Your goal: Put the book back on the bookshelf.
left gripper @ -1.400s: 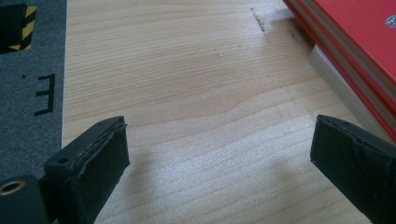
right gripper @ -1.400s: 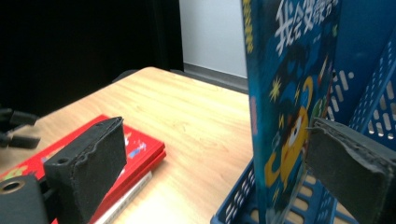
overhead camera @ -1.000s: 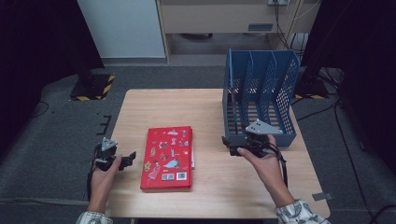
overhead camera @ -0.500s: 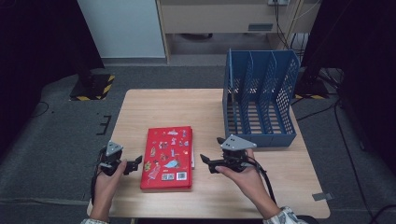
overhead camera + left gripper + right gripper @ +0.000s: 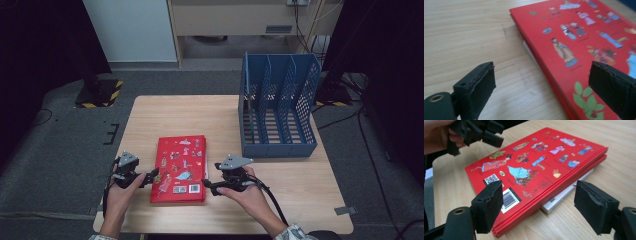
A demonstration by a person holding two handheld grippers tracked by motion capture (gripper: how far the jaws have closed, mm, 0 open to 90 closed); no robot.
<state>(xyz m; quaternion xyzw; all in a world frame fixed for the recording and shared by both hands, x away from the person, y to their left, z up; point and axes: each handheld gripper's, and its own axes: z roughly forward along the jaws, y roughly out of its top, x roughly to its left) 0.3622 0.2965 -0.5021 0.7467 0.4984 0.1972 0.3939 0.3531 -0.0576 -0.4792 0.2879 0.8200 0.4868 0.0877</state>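
A red picture book [image 5: 179, 167] lies flat on the wooden table [image 5: 190, 115], near its front edge. A white block [image 5: 564, 195] shows under its red cover. My left gripper [image 5: 152, 176] is at the book's left edge, low over the table; its jaws have just been closing a little and still stand wide, and the red edge [image 5: 554, 72] runs between them untouched. At the book's near right corner my right gripper [image 5: 206, 184] has also just been closing. That corner [image 5: 524, 205] lies between its pads [image 5: 489, 205], which do not press on it.
A blue file rack [image 5: 280, 105] with several upright slots stands at the table's right rear. Bare wood [image 5: 300, 180] lies right of the book. In the right gripper view the left hand and its gripper [image 5: 474, 132] show at the top left.
My right gripper has moved left and down from in front of the rack to the book's near right corner. The left gripper has edged toward the book.
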